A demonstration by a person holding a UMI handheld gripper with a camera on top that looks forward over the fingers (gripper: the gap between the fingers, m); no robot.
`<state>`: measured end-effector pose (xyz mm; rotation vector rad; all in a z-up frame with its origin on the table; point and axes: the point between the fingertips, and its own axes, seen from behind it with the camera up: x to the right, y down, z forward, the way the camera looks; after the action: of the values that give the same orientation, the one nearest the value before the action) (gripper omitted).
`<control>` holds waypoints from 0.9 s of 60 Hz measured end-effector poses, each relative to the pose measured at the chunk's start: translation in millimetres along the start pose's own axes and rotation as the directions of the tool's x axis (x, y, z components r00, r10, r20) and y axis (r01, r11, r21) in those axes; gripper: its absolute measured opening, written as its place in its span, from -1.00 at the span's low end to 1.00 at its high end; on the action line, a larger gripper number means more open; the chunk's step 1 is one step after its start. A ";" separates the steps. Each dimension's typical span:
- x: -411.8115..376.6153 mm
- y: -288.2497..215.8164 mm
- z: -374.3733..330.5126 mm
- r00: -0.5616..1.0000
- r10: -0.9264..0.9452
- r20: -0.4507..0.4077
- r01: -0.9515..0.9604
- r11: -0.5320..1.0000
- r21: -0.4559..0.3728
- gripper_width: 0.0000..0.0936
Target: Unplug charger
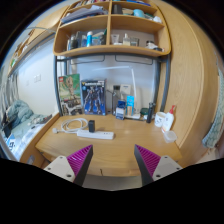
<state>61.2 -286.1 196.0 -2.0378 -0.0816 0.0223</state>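
A white power strip [96, 132] lies on the wooden desk [110, 150], well beyond my fingers. A dark charger plug [91, 125] sits on its left part, and a white cable [70, 126] coils to its left. My gripper [113, 157] is open and empty above the desk's near edge. Its two magenta pads [80, 157] stand far apart with only bare desk between them.
Boxes and bottles [93, 97] stand along the back of the desk. A wooden shelf unit [110, 35] hangs above. A small white cup [163, 120] and other items sit at the desk's right side. A bed [18, 125] lies to the left.
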 end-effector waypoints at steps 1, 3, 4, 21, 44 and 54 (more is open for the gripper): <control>-1.6 3.6 1.7 1.000 -0.001 0.003 0.001 1.000 -0.009 0.81; -6.5 10.8 10.9 1.000 -0.003 0.009 0.003 1.000 -0.022 0.80; -9.1 14.9 15.6 1.000 -0.005 0.013 0.005 1.000 -0.029 0.80; -70.3 73.9 131.6 0.994 -0.023 0.111 0.038 0.990 -0.136 0.80; -126.8 10.5 296.7 0.986 0.035 0.160 -0.023 0.997 -0.077 0.70; -130.0 -2.4 340.9 0.988 0.060 0.141 -0.053 0.997 -0.052 0.11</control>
<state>-86.2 9.8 41.7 -2.0844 -0.1147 0.2038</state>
